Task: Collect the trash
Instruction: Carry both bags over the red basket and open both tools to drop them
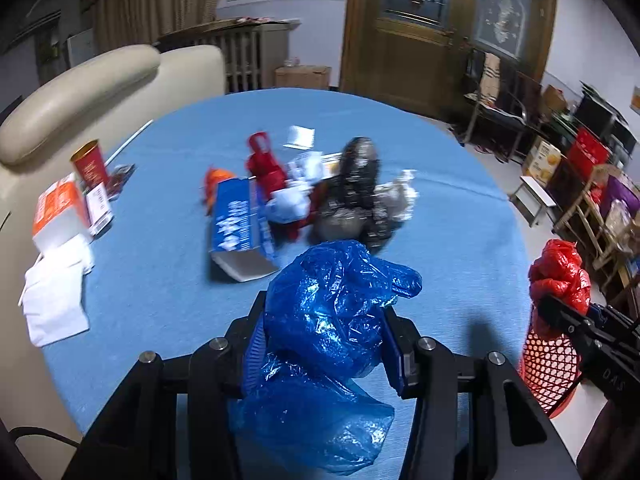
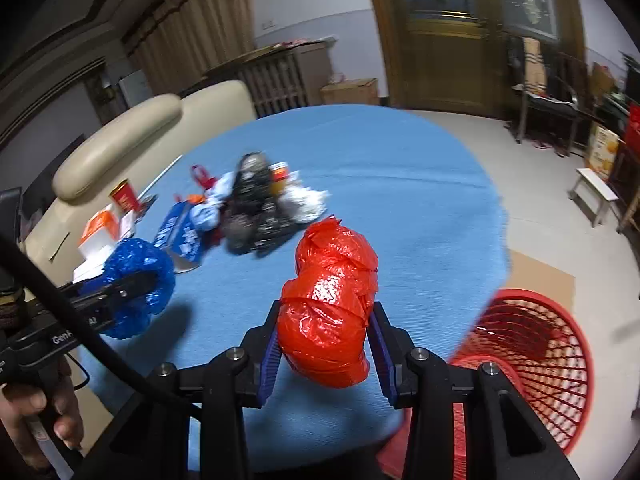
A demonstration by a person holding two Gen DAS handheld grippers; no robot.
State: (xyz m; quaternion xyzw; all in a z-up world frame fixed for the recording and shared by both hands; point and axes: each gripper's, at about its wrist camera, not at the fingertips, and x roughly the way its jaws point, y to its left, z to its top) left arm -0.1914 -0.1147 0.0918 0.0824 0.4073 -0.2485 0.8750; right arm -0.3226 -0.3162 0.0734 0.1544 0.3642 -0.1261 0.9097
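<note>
The left tongs (image 1: 320,344) are clamped partway closed on a crumpled blue bag (image 1: 332,320), which bulges above the pads and hangs loose below them. The right tongs (image 2: 324,344) are squeezed nearly to their narrowest on a balled red bag (image 2: 332,304), gripping it around its lower half. Both bags hang above the worktop (image 1: 460,220). A red basket (image 2: 532,360) sits off the worktop's edge at about 4 o'clock in the right wrist view, just beside the right tongs. The rest of the trash, a heap (image 1: 316,196) of wrappers, a carton and a black bag, lies mid-worktop at 12 o'clock from the left tongs.

Risks, as a judgement: slick film could creep out of either grip, the blue bag especially, since much of it trails free. A trailing fold might snag the basket rim, so the bag lands on the floor. With both tongs heading for one basket, they could knock together.
</note>
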